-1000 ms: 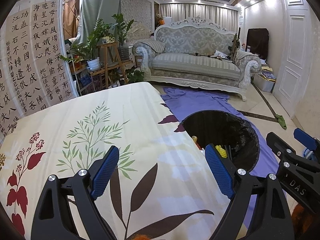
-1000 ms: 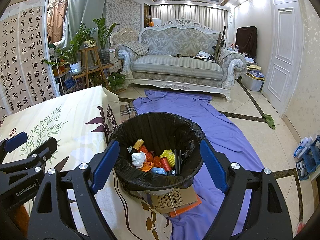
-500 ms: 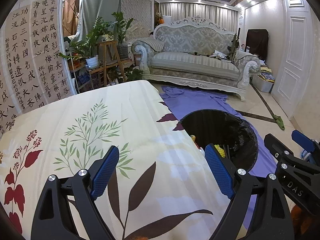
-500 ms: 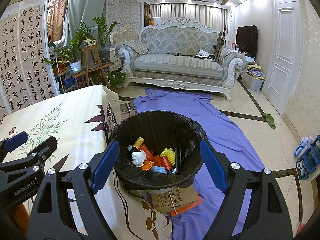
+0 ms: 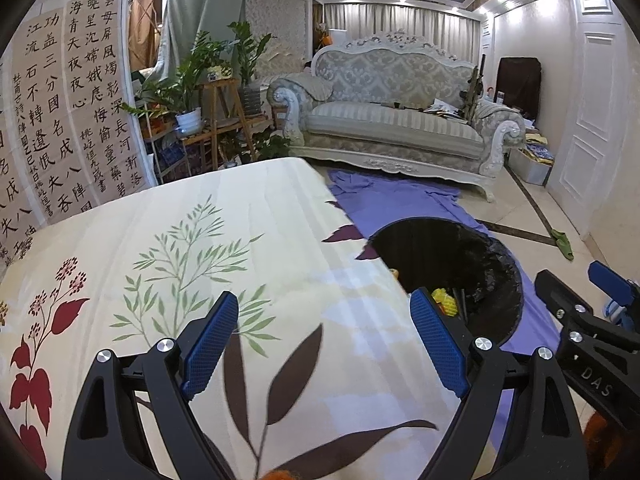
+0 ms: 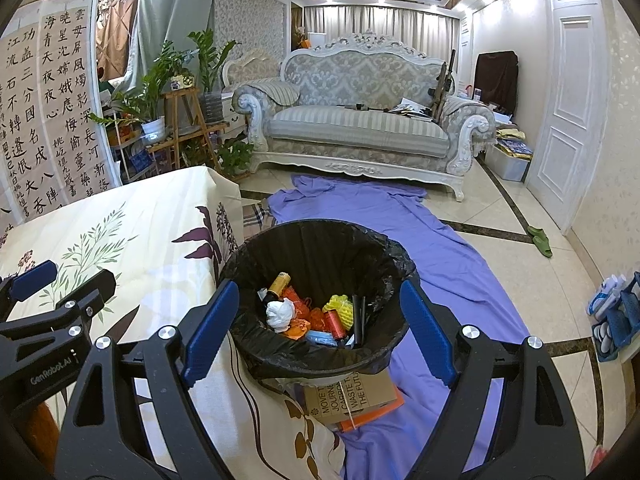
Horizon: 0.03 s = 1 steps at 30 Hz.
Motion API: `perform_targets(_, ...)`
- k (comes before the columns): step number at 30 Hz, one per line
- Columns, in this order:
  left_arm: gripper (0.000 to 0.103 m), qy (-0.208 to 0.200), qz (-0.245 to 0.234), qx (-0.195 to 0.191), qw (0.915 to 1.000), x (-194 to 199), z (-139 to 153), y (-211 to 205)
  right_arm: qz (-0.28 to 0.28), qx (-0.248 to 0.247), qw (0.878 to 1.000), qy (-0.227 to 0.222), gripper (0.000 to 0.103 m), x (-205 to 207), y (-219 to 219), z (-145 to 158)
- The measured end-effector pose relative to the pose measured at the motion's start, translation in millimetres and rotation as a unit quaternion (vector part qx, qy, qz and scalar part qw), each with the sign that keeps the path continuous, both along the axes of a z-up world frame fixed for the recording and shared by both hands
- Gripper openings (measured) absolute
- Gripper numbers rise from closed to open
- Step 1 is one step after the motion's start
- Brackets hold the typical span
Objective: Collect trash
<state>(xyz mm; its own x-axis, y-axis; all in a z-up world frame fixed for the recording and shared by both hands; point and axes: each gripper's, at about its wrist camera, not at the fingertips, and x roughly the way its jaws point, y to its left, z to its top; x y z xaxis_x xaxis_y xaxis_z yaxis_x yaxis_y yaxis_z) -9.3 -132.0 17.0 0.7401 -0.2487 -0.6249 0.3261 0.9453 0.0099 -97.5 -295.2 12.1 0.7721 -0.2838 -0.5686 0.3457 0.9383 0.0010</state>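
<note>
Trash sits gathered in the round bin lined with a black plastic bag [image 6: 316, 300], which stands on the floor on a purple sheet [image 6: 440, 264], hard against the edge of the worktop draped in a cream cloth printed with leaves [image 5: 192, 248]. Seen from the right hand-held gripper [image 6: 318, 332], the bin lies dead ahead at twelve o'clock and below, its mouth framed between the two blue pads; from the left hand-held gripper [image 5: 324, 344] the same bin [image 5: 472, 264] lies off at about two o'clock, half hidden past the worktop edge. So the right side is the nearer one and faces the bin squarely. Both hand-held grippers are spread wide and hold nothing. Inside the bin lie a crumpled white paper ball [image 6: 280, 312], a yellow foam net [image 6: 342, 307], a small red can [image 6: 334, 323], orange wrappers [image 6: 298, 322] and a dark bottle with a gold cap [image 6: 278, 282]. No loose trash shows on the cloth in either view, so the collecting looks close to done; whatever remains would have to be sought outside these views, and anything carried back should drop in from the right side.
</note>
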Motion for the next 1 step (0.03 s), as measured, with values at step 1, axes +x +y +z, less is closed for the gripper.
perform_targets(1,0.085,0.002,0.004,0.0,1.0,2.8,-0.9,3.8,0.003,-0.001,1.0,0.002,0.081,1.9,2.9,-1.4)
